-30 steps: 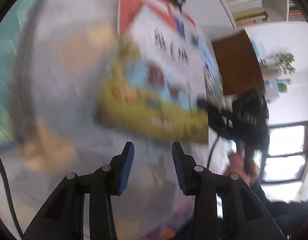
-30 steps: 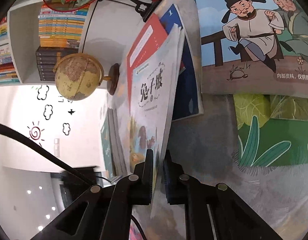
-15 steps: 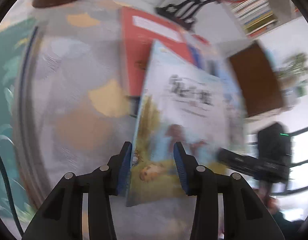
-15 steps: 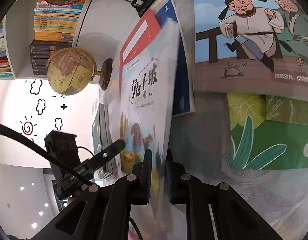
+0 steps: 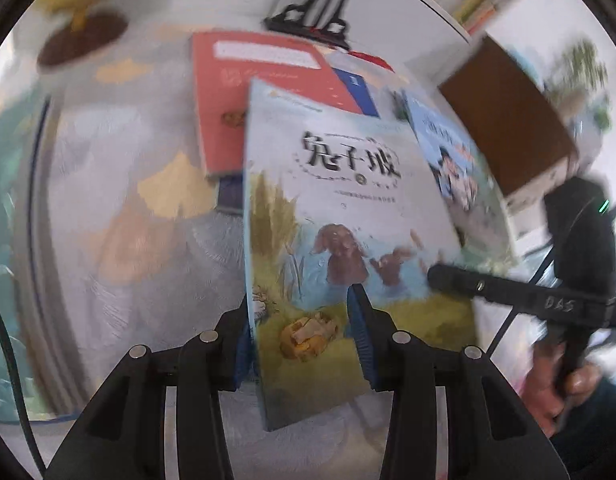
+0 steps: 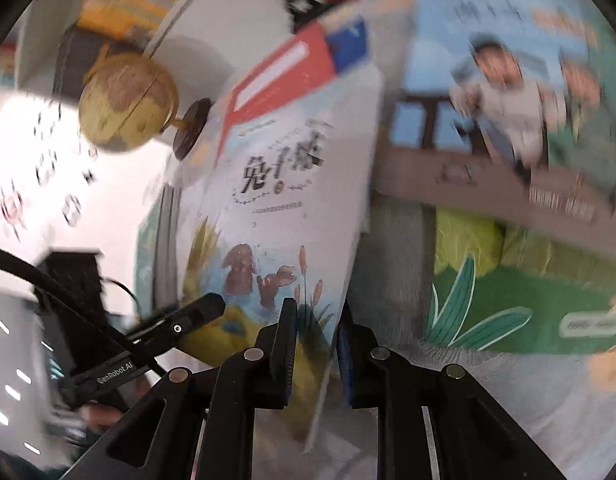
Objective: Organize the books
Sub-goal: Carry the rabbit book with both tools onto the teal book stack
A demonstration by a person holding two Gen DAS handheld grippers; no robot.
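Right gripper [image 6: 316,332] tilted downward, clamping rabbit book [image 6: 275,216]

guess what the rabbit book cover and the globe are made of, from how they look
Rabbit book: probably thin coated paper, a softcover, since the printed cover looks slim at its edge; blur hides any sheen. Globe: yellowed map surface on a dark, wood-looking round base; material unclear.

pale blue rabbit book [image 5: 340,216], red book [image 5: 243,92]

Glossy paper book cover [image 5: 348,216]; matt black plastic tool [image 5: 303,332] w/ ribbed blue pads.
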